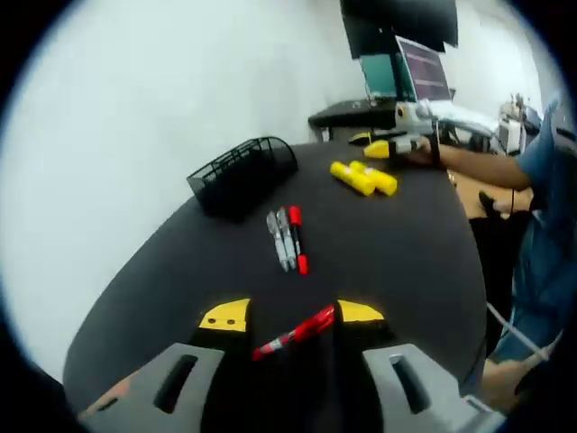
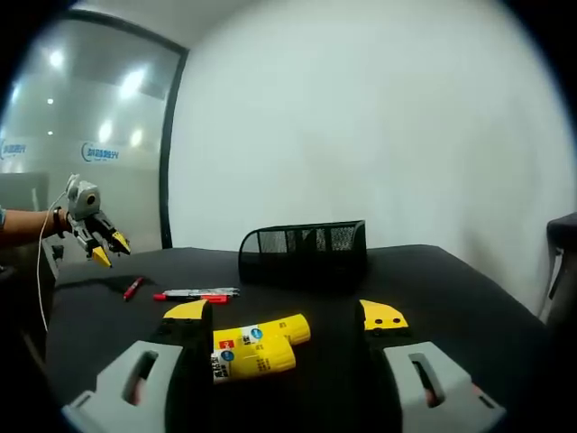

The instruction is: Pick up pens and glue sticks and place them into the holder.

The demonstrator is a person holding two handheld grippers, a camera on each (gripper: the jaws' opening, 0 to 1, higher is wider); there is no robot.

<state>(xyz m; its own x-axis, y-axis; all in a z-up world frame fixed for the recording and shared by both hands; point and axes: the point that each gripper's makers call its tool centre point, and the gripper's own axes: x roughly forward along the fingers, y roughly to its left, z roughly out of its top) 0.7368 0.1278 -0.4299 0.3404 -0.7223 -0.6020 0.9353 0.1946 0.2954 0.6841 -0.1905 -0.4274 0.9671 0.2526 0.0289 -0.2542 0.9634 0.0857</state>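
A black table (image 1: 406, 262) is set before a white wall (image 2: 379, 108); glass panels (image 2: 81, 135) are seen in the right gripper view, monitors (image 1: 410, 63) in the left; the mesh holder (image 1: 242, 174) lies near the far edge; glue sticks (image 2: 257, 345) lie between the right gripper (image 2: 287, 317)'s spread jaws; pens (image 1: 288, 236) lie mid-table; a red pen (image 1: 295, 333) lies between the left gripper (image 1: 290, 316)'s spread jaws

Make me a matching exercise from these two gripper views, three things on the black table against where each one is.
Things:
1. lone red pen
2. two yellow glue sticks
3. black mesh holder

Places:
A. between the right tool's open jaws
B. lying on its side, behind the glue sticks in the right gripper view
C. between the left tool's open jaws

Pairs: 1-C, 2-A, 3-B
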